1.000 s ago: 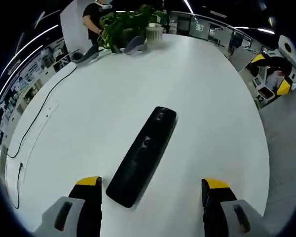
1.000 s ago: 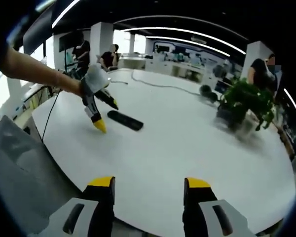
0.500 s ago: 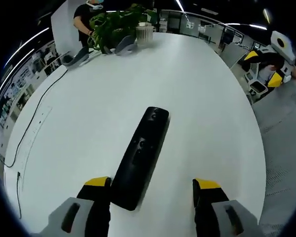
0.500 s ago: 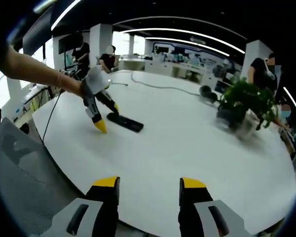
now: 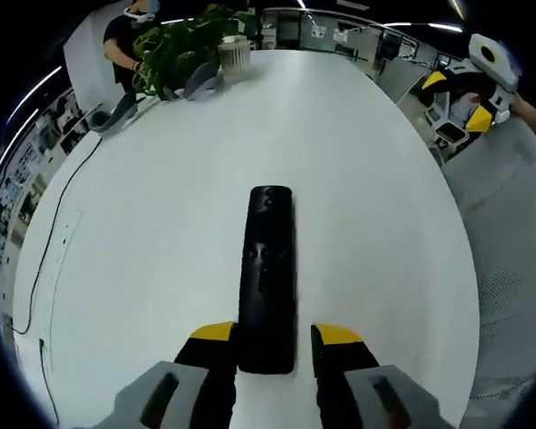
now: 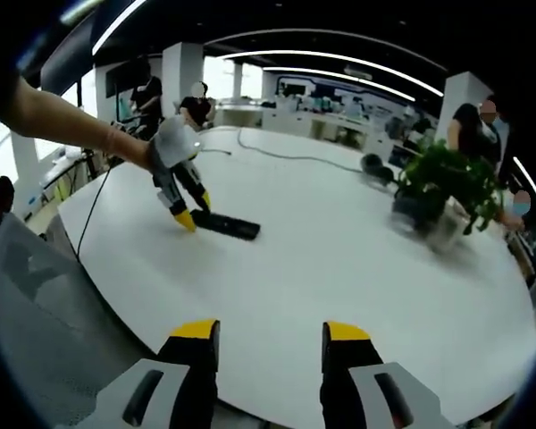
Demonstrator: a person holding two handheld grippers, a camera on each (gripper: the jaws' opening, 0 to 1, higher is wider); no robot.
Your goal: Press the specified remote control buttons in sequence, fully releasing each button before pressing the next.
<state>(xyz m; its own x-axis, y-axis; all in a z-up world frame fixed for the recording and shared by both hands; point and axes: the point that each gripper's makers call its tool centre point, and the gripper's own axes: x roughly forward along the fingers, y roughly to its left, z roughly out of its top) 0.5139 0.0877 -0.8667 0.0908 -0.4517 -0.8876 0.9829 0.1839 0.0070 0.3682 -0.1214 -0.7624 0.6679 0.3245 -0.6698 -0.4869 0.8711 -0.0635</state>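
The long black plastic remote control (image 5: 266, 273) lay flat on the white oval table (image 5: 143, 232). The left gripper (image 5: 268, 338) bracketed its near end, jaws close beside, contact unclear. Rigid, light and likely slippery, it suited side gripping. The right gripper (image 6: 261, 330) hung parted, empty.

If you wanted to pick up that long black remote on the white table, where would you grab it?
Across its narrow width at the near end, coming in along its length. The remote lies flat, long and slim, and the left gripper already has a jaw either side of that end, so the long edges offer parallel sides.
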